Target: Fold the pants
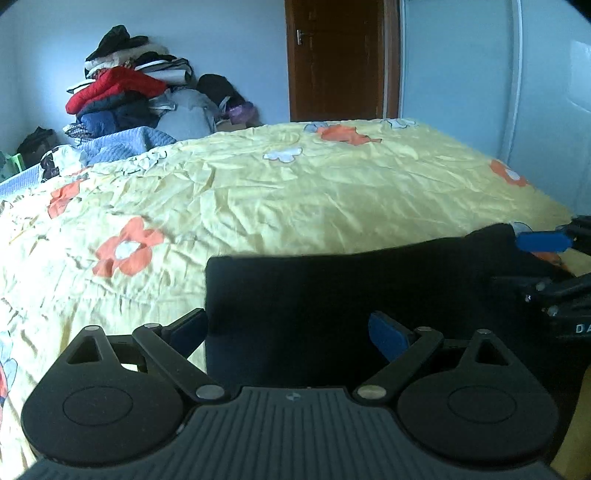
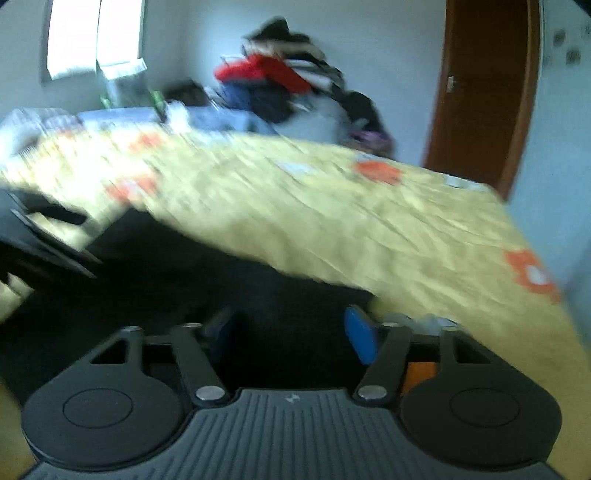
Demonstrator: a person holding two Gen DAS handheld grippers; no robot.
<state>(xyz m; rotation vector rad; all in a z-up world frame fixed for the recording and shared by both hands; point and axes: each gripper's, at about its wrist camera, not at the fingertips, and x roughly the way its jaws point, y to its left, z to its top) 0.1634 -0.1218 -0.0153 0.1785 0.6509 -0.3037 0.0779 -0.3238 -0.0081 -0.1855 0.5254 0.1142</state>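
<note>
Black pants [image 1: 351, 288] lie folded flat on the near part of a yellow flowered bedsheet [image 1: 295, 192]. My left gripper [image 1: 288, 332] stands open over their left end; its blue pads [image 1: 388, 336] are wide apart and grip nothing. At the right edge of the left wrist view, my right gripper [image 1: 546, 262] reaches the pants' far right end with one blue pad showing. The right wrist view is blurred: the right gripper [image 2: 291, 336] is open above the dark pants [image 2: 166, 266], nothing pinched. The left gripper [image 2: 37, 240] shows at its left edge.
A tall pile of clothes [image 1: 125, 88] and a blue quilt [image 1: 122, 144] sit beyond the bed's far left side. A brown door [image 1: 336, 59] stands behind the bed. The bed's right edge [image 1: 546, 199] drops off near a pale wall. A bright window [image 2: 92, 33] is at the far left.
</note>
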